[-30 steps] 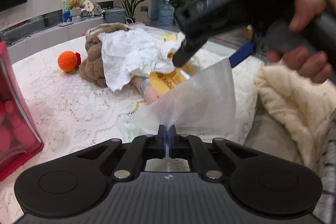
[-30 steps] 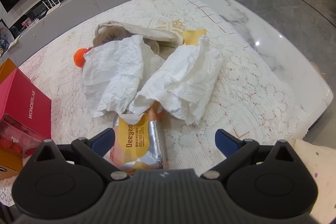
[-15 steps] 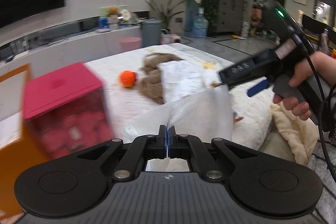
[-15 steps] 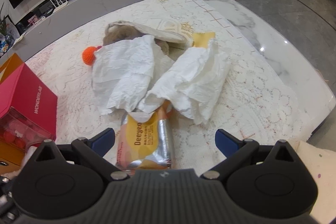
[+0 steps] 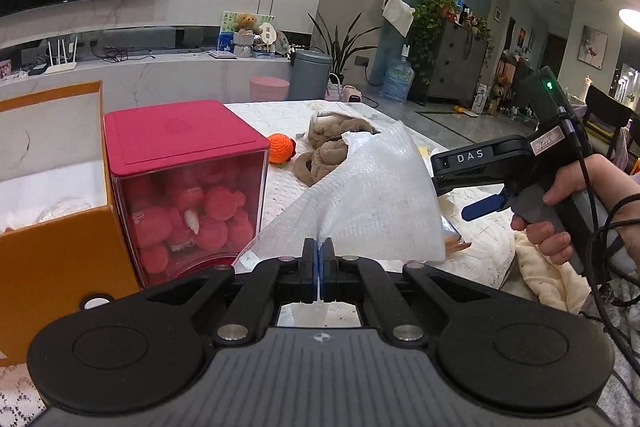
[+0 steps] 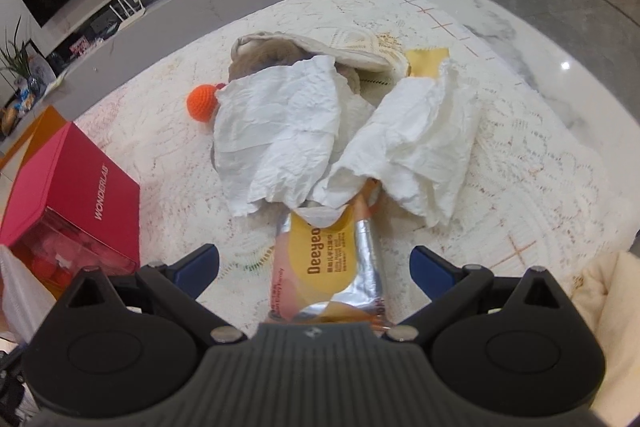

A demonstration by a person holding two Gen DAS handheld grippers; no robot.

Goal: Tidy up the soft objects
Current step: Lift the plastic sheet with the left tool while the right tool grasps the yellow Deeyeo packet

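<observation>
Swinging leftward since a second ago, my left gripper [image 5: 319, 264] stays clamped on the white mesh sheet [image 5: 360, 195], now beside the orange box [image 5: 60, 227] where I'd drop it, while my right gripper [image 6: 314, 263] hangs open over the wipes pack [image 6: 332, 259].

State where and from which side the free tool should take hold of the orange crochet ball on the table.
Probably across the round body of the orange ball, coming from above on its open left side. White paper touches its right edge, so a sideways approach there may snag. The right tool is open; the left tool already holds a white mesh sheet.
</observation>
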